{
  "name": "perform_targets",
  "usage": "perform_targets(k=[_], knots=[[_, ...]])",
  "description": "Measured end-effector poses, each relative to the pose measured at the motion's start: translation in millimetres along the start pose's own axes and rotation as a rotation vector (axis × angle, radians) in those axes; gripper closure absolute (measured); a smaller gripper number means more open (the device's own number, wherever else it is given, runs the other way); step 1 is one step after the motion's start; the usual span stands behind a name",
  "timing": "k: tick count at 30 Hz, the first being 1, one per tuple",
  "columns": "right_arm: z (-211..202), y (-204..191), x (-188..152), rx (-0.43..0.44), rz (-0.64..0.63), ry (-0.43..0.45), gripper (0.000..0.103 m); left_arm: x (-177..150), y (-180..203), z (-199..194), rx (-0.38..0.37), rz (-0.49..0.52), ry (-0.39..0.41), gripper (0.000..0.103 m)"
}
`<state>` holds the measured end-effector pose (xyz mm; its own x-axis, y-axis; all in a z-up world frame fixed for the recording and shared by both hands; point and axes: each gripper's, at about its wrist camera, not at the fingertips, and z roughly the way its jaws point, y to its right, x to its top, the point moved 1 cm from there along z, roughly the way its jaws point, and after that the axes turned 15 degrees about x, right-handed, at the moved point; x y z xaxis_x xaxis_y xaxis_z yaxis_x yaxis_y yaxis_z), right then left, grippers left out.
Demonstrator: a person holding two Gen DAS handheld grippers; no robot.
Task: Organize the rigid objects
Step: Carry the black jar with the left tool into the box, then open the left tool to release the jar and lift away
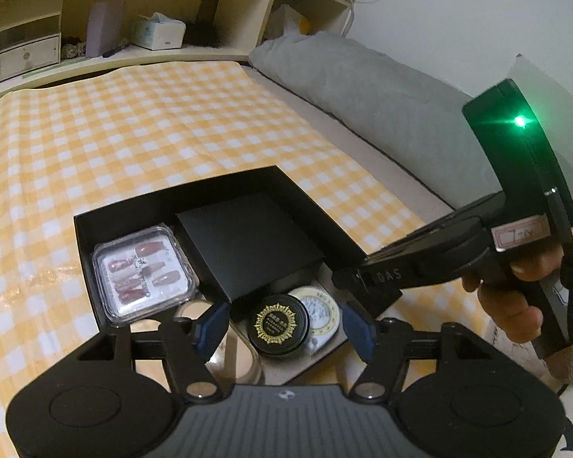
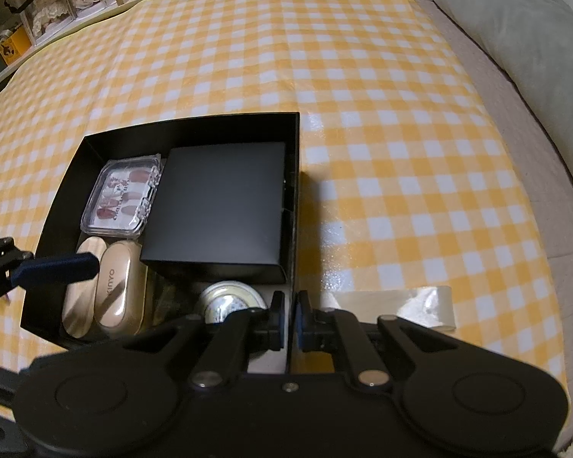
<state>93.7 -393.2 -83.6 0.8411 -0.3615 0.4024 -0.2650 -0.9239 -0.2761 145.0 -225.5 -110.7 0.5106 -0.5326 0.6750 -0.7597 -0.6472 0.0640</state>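
L gripper (image 1: 282, 324) hovered wide open over black box (image 2: 72, 187) | R gripper (image 2: 289, 318) pinched box's 3 o'clock wall | inside: nail case (image 2: 120, 196) 10 o'clock, small black box (image 2: 217, 210) ctr, round tins (image 1: 282, 322) 6 o'clock.

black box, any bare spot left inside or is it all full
The black box is crowded: nail case, small black box, beige case, round tins. Bare room is outside, on the checked cloth right of its wall.
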Motion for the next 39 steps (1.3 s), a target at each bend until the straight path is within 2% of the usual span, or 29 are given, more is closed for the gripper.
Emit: perform_targets(k=[5,11,17,19,22,31,39], knots=[[0,-1,0,-0.001,0.0,0.0,0.096,-3,4,-3,-0.013,0.008,-0.021,0.036],[0,0,0,-0.001,-0.001,-0.001,0.096,-4,9,-7,-0.029,0.013,-0.044,0.029],[0,-1,0,-0.002,-0.001,-0.001,0.096,-6,13,-14,-0.036,0.016,-0.048,0.014],[0,-1,0,-0.002,-0.001,-0.001,0.096,-6,14,-16,-0.03,0.014,-0.047,0.006],[0,-1,0,-0.003,-0.001,-0.001,0.096,-8,14,-21,-0.014,0.018,-0.037,0.0],[0,0,-1,-0.004,-0.003,-0.002,0.096,-8,7,-44,0.038,0.011,-0.02,0.0],[0,-1,0,-0.004,-0.003,-0.003,0.096,10,-34,-77,0.127,-0.109,0.057,0.0]])
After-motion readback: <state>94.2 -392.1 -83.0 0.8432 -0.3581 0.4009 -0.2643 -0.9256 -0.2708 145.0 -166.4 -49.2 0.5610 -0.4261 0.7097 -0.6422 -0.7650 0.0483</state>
